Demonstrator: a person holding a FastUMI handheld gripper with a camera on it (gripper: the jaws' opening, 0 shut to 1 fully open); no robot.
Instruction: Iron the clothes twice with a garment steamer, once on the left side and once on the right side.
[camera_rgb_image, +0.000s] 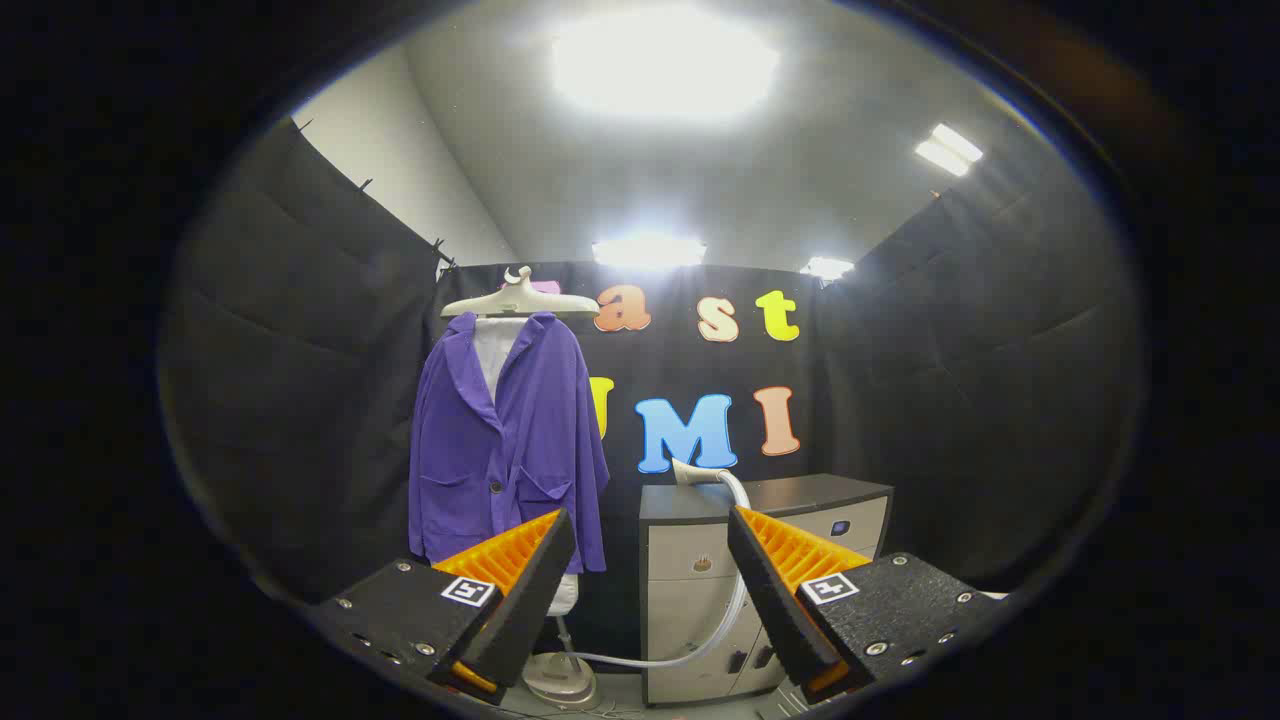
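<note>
Gripper view looks across the booth: the fingers (650, 590) stand wide apart and hold nothing. Well beyond the left finger a purple jacket (505, 440) hangs on a pale hanger (520, 298) over a white stand whose base (560, 680) sits on the floor. Beyond the right finger, the steamer head (692, 472) rests on a grey cabinet (765, 560), just beside the jacket, and its white hose (735, 600) loops down to the base. By this showing neither pass has begun; the head is yet to be picked up. The risks ahead look plain: a grasp off-centre on the smooth head could let it slip, and the hose may snag on the cabinet corner or tug the stand as the head crosses to the jacket.
</note>
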